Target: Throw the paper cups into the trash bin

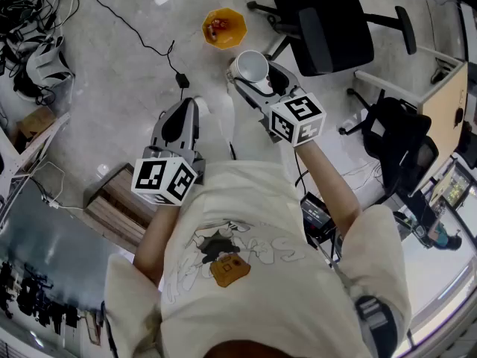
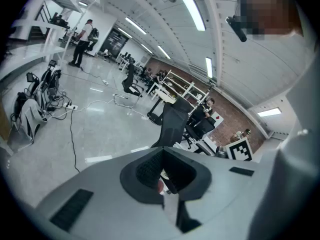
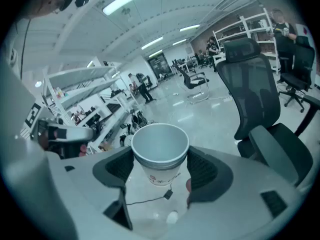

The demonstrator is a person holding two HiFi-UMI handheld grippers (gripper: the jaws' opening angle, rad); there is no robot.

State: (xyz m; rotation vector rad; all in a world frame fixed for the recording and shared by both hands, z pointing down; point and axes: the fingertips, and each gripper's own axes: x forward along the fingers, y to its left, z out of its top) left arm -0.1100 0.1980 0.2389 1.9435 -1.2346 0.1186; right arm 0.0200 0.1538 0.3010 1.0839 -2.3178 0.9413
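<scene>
A white paper cup (image 1: 249, 67) sits upright between the pads of my right gripper (image 1: 253, 79), which is shut on it just below the rim. In the right gripper view the cup (image 3: 160, 151) is empty, with a red print low on its side, and the right gripper (image 3: 161, 170) holds it above the floor. An orange bin (image 1: 223, 27) stands on the floor just beyond the cup, with some red and white bits inside. My left gripper (image 1: 181, 109) hangs lower left of the cup. In its own view the left gripper (image 2: 161, 176) has its jaws shut together on nothing.
A black office chair (image 1: 328, 24) stands right of the bin, and a second one (image 1: 395, 136) sits by a desk (image 1: 440, 88). A black cable with an adapter (image 1: 181, 80) runs across the grey floor. A wooden crate (image 1: 119, 200) lies at my lower left. Bags (image 1: 45, 62) lie far left.
</scene>
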